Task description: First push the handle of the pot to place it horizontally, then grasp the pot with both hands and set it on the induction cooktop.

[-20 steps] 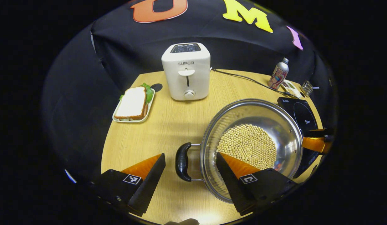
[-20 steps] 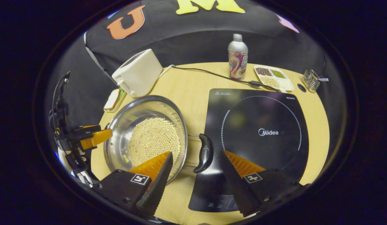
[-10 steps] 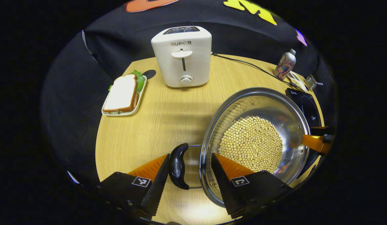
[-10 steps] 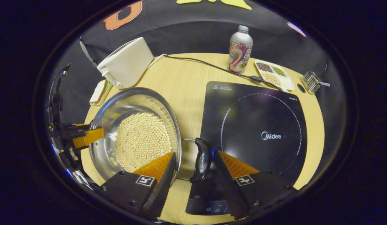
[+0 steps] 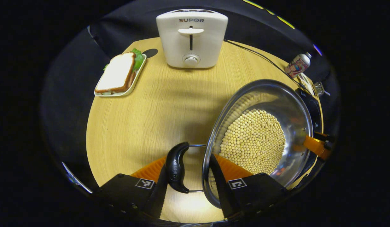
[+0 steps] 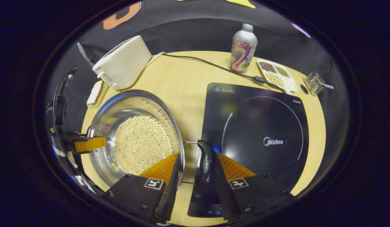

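Pot (image 5: pixel 261 138) with beans seated on table (image 5: pixel 135 126), just left of induction cooktop (image 6: pixel 258 138).
Left gripper (image 5: pixel 188 186) straddling left handle (image 5: pixel 176 167), contact on both sides unconfirmed.
Right gripper (image 6: pixel 195 183) likewise at right handle (image 6: pixel 206 162).
Handles horizontal; lift rightward judged next.

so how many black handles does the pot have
2. One handle sits on the pot's left side, between the left tool's fingers. The other handle is on the side nearest the induction cooktop, between the right tool's fingers.
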A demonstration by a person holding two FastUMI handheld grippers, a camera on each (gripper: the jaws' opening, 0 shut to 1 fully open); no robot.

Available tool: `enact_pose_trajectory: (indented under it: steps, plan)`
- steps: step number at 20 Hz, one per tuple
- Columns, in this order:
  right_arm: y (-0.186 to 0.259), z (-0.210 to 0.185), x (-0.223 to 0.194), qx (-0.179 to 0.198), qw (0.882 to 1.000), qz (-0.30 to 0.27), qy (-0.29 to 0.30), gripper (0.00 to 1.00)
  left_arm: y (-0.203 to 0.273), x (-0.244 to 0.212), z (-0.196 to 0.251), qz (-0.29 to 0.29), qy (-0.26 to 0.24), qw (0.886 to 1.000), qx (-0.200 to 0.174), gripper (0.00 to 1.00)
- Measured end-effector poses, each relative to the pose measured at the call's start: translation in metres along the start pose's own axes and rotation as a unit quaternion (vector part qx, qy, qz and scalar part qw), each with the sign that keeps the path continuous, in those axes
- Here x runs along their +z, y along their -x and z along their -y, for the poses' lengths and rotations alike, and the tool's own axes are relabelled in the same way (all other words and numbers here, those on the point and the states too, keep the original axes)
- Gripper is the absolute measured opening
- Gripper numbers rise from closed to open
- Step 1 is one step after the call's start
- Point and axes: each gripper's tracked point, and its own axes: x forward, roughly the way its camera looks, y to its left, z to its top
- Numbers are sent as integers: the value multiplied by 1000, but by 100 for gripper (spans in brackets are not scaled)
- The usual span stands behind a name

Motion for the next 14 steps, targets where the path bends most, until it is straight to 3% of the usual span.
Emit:
enact_pose_trajectory:
  steps: [1, 2, 4, 14]
  plan:
    - [3, 1, -1, 7, 1000, -3, -1, 56, 2, 2, 1, 10, -5, 1000, 4, 76]
    - [4, 4, -3, 12, 1000, -5, -10, 58, 6, 3, 2, 22, -15, 1000, 8, 65]
    - [7, 7, -5, 25, 999, 3, -30, 53, 11, 8, 3, 40, -24, 999, 8, 62]
    - [81, 36, 8, 27, 996, 77, -28, 56, 14, 10, 3, 88, -54, 995, -6, 62]
